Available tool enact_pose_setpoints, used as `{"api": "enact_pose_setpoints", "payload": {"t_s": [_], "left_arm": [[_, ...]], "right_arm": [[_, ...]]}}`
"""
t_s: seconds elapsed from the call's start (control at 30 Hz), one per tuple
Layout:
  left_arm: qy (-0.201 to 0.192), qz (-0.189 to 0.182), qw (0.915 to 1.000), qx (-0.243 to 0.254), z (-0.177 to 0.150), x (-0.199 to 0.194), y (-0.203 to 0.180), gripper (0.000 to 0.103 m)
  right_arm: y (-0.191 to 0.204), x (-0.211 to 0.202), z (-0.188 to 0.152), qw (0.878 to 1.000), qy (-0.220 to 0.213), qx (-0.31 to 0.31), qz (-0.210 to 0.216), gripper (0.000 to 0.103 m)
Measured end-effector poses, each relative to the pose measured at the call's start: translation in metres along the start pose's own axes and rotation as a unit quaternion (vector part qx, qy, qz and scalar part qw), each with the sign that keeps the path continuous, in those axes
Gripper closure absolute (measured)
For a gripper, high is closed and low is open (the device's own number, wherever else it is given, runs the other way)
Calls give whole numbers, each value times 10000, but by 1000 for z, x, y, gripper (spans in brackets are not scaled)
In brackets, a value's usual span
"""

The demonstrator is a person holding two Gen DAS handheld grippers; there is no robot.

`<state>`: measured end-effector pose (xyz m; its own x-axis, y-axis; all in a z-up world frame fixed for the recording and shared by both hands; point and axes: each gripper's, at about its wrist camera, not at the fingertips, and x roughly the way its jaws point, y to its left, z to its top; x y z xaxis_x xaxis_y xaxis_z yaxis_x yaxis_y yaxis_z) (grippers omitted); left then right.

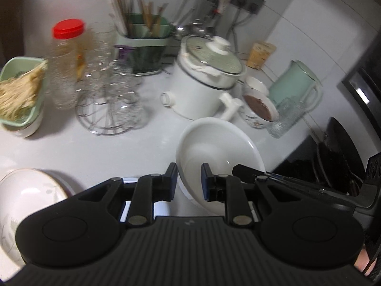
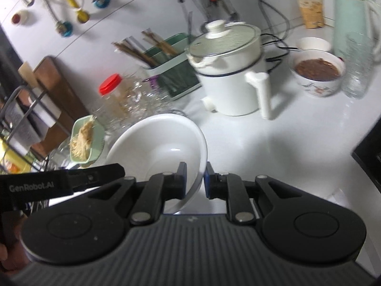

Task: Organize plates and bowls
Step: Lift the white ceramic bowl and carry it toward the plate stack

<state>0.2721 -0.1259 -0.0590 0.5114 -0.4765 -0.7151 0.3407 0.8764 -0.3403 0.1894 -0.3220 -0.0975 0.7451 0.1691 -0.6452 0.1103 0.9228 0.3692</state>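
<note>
White glossy deep bowl (image 1: 219,147) is up off the white countertop (image 1: 95,150), tilted, with both grippers on its rim at once: left gripper (image 1: 189,178) has its blue-padded fingers narrowed either side of the near wall, and right gripper (image 2: 195,178) does the same on the opposite edge in its own view (image 2: 164,143). Right gripper's black finger also shows in the left view (image 1: 247,171) at the bowl's far rim. Looks like a two-handed carry or a handover, can't tell which. Contact looks firm on both but blur makes pad-to-rim touch hard to confirm. White plate with gold rim and faint leaf print (image 1: 31,190) sits low left on the counter, near the left gripper, seems stacked on something with a pinkish edge; can't tell what. Patterned ceramic bowl holding brown food (image 2: 318,71) stands by the mint green kettle (image 2: 350,16) and ribbed clear glass (image 2: 357,64), with a small white bowl (image 2: 313,44) just behind it. Pale green dish of shredded beige food (image 1: 21,95) far left. White electric pot with green lid (image 1: 207,76) mid-counter. Judgement: early to mid task, one bowl in hand and not yet placed, no finished stack clearly visible; plate pile likely the destination, remaining dishes untouched.
</note>
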Motion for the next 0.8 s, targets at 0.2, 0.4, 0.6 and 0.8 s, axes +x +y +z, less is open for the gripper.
{"api": "enact_pose_setpoints", "payload": {"t_s": [0.2, 0.4, 0.6, 0.8], "left_arm": [[-31, 346, 9985, -420, -7, -1, 33, 80], [6, 584, 9955, -751, -25, 6, 61, 80], [115, 800, 9927, -893, -43, 23, 79, 80], [185, 988, 9908, -909, -58, 36, 89, 80]], "right_arm": [[21, 26, 1, 9984, 352, -329, 309, 85], [38, 54, -9, 9941, 701, -709, 431, 85], [46, 81, -28, 9901, 944, -940, 448, 84], [46, 97, -49, 9890, 974, -1015, 460, 84]]}}
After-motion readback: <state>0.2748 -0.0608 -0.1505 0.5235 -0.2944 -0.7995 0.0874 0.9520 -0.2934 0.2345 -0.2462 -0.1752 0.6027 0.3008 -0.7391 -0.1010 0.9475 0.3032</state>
